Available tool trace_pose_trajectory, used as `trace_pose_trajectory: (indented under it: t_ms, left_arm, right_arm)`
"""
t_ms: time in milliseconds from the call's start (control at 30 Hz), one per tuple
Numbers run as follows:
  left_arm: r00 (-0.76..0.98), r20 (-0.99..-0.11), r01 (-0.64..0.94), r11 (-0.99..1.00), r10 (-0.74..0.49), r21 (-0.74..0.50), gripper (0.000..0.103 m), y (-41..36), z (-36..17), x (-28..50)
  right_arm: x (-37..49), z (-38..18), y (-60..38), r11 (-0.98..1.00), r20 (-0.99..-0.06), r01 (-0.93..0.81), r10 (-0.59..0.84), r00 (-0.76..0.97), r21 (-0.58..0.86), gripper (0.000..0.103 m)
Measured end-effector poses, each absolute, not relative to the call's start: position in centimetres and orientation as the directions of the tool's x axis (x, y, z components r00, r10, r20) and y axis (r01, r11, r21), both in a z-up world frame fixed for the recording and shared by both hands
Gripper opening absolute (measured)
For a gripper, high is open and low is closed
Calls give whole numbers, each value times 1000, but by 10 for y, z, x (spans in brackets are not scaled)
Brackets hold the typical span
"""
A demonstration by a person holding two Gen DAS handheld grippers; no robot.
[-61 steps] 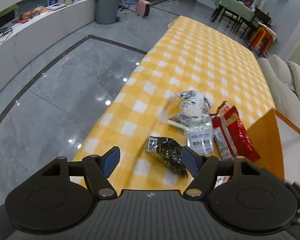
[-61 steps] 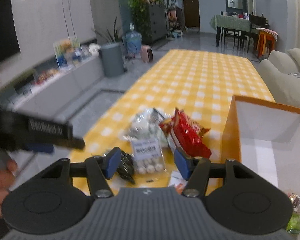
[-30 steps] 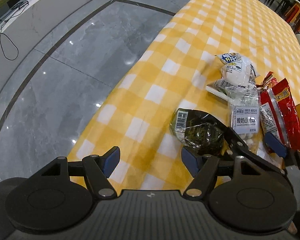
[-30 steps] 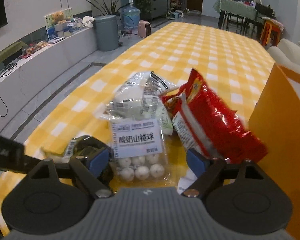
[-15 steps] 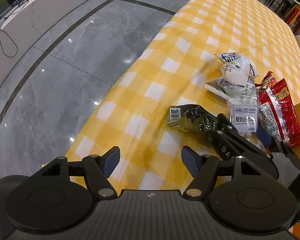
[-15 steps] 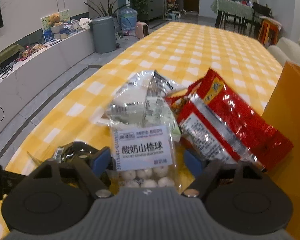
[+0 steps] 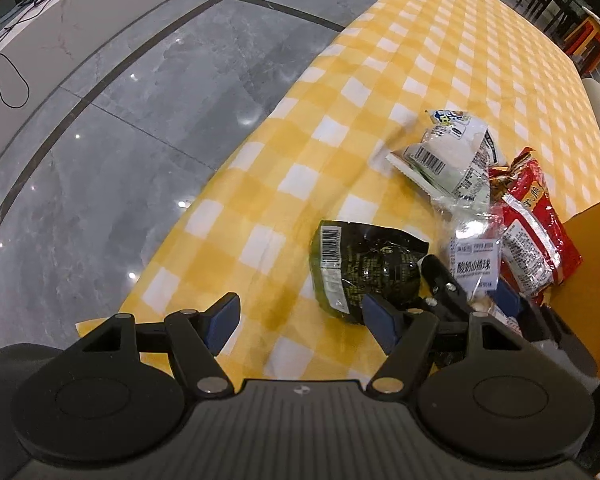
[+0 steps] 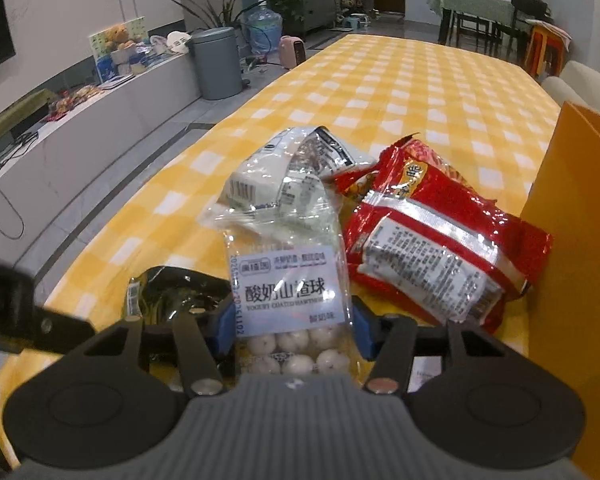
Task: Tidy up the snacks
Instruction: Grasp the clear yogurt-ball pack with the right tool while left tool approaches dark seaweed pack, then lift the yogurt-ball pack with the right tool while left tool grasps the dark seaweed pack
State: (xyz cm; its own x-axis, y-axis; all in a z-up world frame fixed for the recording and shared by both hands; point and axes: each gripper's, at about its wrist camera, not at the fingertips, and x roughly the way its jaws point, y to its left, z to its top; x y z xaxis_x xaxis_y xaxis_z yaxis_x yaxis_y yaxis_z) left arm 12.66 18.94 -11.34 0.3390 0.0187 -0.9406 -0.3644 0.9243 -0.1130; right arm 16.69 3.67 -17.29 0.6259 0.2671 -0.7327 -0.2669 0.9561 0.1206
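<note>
Several snack packets lie at the near end of a table with a yellow checked cloth (image 7: 380, 80). My right gripper (image 8: 292, 326) is low over a clear bag of white balls (image 8: 288, 296). Its jaws are closing, and both blue pads touch the bag's sides. The left wrist view shows that bag (image 7: 474, 268) inside the right gripper (image 7: 470, 280) as well. A dark green packet (image 7: 360, 268) lies just left of it. My left gripper (image 7: 300, 312) hangs open above the table's near edge, holding nothing.
A white packet (image 8: 268, 184) and a red packet (image 8: 428, 248) lie just beyond the clear bag. An orange box (image 8: 580, 240) stands at the right. The table's left edge drops to a grey tiled floor (image 7: 120, 140).
The right gripper's jaws have narrowed from wide open until the pads reach the clear bag's sides. The left gripper has stayed where it was, still open.
</note>
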Motion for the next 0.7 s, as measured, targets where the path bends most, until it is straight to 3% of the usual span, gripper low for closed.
trace_pose_trajectory:
  t_ms: [333, 567, 700]
  left_arm:
    - [329, -944, -360, 922, -22, -146, 82, 188, -114, 126]
    - [369, -924, -365, 898, -102, -246, 82, 197, -104, 118]
    - [384, -921, -383, 896, -65, -223, 82, 198, -94, 111]
  right_arm:
    - [149, -157, 31, 954, -710, -268, 280, 646, 132, 54]
    - [135, -126, 13, 952, -669, -261, 300, 680, 162, 55]
    - [126, -107, -1, 953, -638, -244, 302, 708, 181, 55]
